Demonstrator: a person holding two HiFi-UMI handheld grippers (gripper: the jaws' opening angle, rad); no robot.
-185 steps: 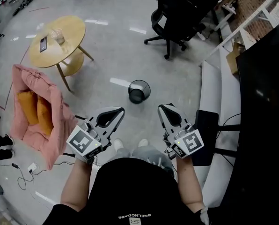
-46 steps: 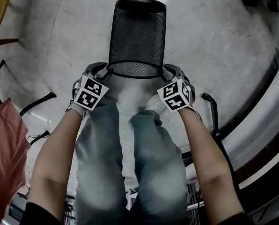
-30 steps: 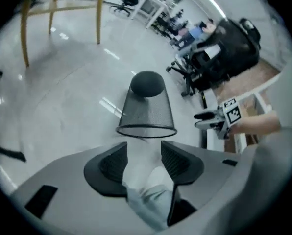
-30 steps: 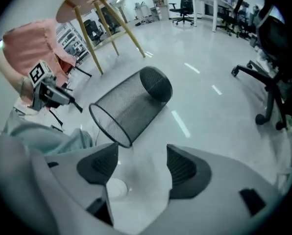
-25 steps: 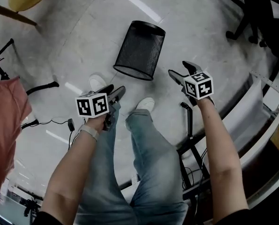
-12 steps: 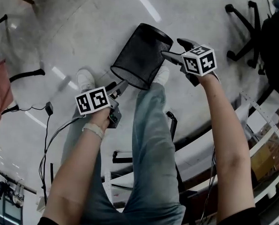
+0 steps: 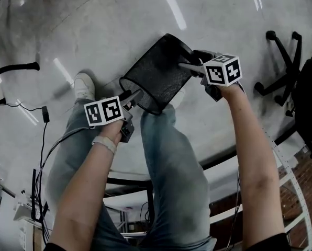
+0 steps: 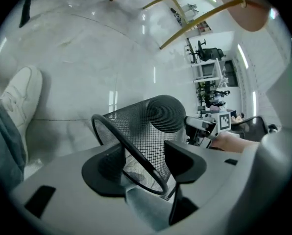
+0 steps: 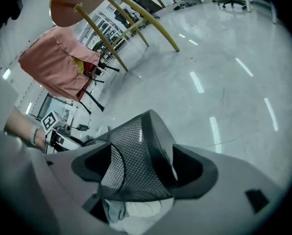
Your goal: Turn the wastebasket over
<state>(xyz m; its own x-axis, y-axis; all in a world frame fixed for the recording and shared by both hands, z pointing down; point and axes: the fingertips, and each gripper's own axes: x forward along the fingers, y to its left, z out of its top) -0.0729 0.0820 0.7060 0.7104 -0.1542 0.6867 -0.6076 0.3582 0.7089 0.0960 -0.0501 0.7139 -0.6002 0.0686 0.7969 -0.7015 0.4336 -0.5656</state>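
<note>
1 wastebasket [image 7: 158,77]: black wire mesh, round, tapered. Tilted well over, open rim low by the person's leg, closed base up and away, over grey floor.

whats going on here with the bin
A person holds a two-jaw gripper in each hand at a black wire-mesh wastebasket, which is tipped on its side in front of their legs. The left gripper has the basket's open rim between its jaws, which have just been closing. The right gripper straddles the closed bottom end, its jaws having just been opening wide. Neither clearly clamps the basket yet.
</note>
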